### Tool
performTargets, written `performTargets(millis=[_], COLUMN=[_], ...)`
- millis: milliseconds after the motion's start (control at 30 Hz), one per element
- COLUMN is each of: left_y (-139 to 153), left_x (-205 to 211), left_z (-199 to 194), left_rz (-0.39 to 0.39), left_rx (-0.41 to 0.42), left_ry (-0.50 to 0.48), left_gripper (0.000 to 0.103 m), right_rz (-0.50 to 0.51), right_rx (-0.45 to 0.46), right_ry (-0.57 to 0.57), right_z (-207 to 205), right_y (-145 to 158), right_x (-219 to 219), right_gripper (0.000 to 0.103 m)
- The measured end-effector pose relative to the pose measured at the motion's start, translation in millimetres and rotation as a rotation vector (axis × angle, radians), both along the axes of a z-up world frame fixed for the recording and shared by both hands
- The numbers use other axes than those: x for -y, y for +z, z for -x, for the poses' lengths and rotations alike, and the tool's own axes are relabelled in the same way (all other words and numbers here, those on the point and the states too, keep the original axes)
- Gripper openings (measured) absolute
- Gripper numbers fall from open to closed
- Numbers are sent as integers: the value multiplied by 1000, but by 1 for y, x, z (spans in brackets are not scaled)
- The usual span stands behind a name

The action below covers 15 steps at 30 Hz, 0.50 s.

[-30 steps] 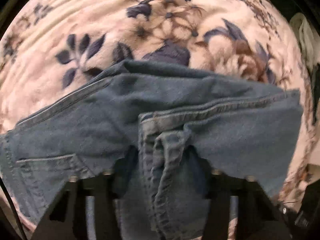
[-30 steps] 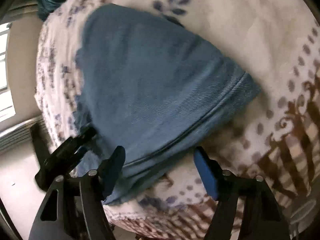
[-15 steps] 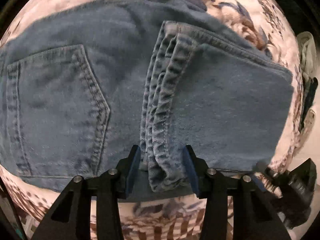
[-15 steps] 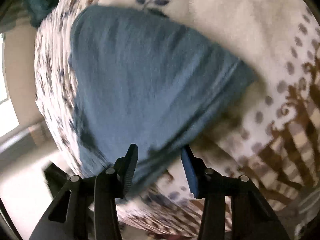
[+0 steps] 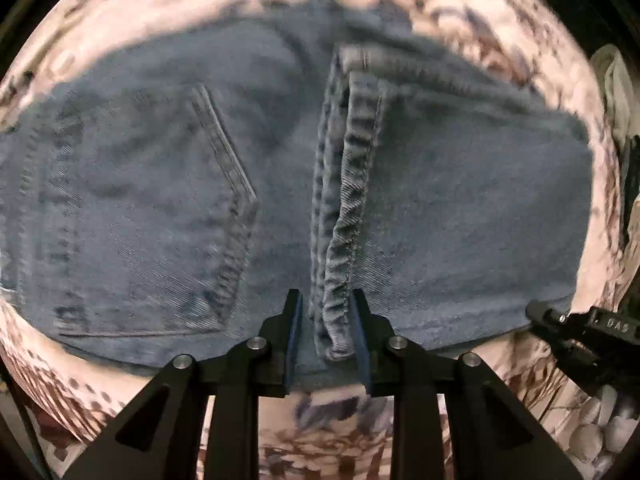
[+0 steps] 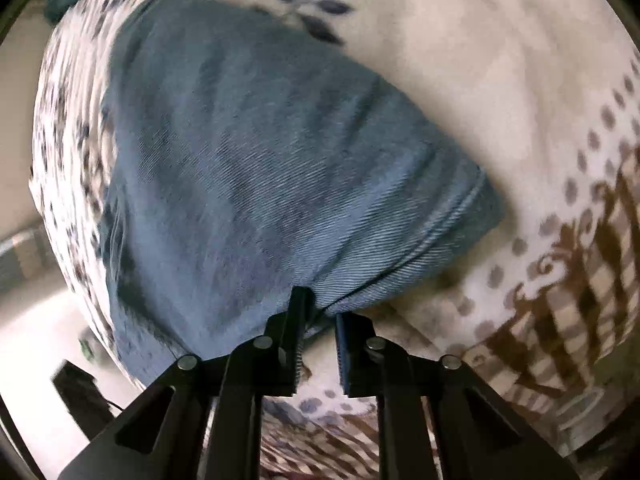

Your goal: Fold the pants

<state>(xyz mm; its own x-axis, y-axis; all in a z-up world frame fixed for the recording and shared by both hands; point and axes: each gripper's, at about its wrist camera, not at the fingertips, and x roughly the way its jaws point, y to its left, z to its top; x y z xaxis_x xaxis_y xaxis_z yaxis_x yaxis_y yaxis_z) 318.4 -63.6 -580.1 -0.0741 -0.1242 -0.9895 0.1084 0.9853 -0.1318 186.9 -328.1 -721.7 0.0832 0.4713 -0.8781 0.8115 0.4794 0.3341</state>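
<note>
Once down at the near edge of the folded blue denim pants (image 5: pixel 460 208), kept the left gripper (image 5: pixel 325 308) low and nearly level, pointed across the cloth from the front. Had its jaws drawn in on the puckered stack of leg hems (image 5: pixel 340 200), pinching that ridge where it met the near edge. Saw the stitched back pocket (image 5: pixel 152 208) to the left of the ridge and a flat folded panel to the right.

Found the pants lying on a cream fleece blanket with navy flowers and brown checks (image 5: pixel 120 12), spread wide in the left wrist view.

Brought the right gripper (image 6: pixel 320 308) in at the pants' (image 6: pixel 260 152) near right edge, tilted so the left jaw sat a little higher than the right. Had the jaws almost together, nipping the seamed fold of denim between the blue pads (image 6: pixel 344 356). Showed up in the left wrist view too, as a black frame (image 5: pixel 584 332) at the panel's lower right corner, just past the cloth.

Against half a second before: narrowed both pairs of jaws markedly, from a loose straddle to a grip on the fabric. Kept the pants in much the same place on the blanket (image 6: pixel 500 60), with the hem ridge again between the left jaws. Against a full second before: had come from wide-spread right jaws clear of the cloth.
</note>
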Motion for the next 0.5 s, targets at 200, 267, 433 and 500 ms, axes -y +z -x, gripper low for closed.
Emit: performTargets(millis=[200,267,433,500], left_y=[47,57,51,49], left_x=[-52,-74,-121,-145], left_z=[7,11,3,7], left_rz=[-21,-43,-83,-85], left_rx=[138,178,200,185], left_ry=[115,161,304,388], left_gripper=[58,97,101,101], right_rz=[213,318,480,496], right_rx=[-5,-2,33,43], right_ry=[392,505,682,708], right_z=[-33,-45,-75,-89], right_y=[50,64,80,80], right_x=[-41,-59,-103,-119], right_gripper=[80,83,87,87])
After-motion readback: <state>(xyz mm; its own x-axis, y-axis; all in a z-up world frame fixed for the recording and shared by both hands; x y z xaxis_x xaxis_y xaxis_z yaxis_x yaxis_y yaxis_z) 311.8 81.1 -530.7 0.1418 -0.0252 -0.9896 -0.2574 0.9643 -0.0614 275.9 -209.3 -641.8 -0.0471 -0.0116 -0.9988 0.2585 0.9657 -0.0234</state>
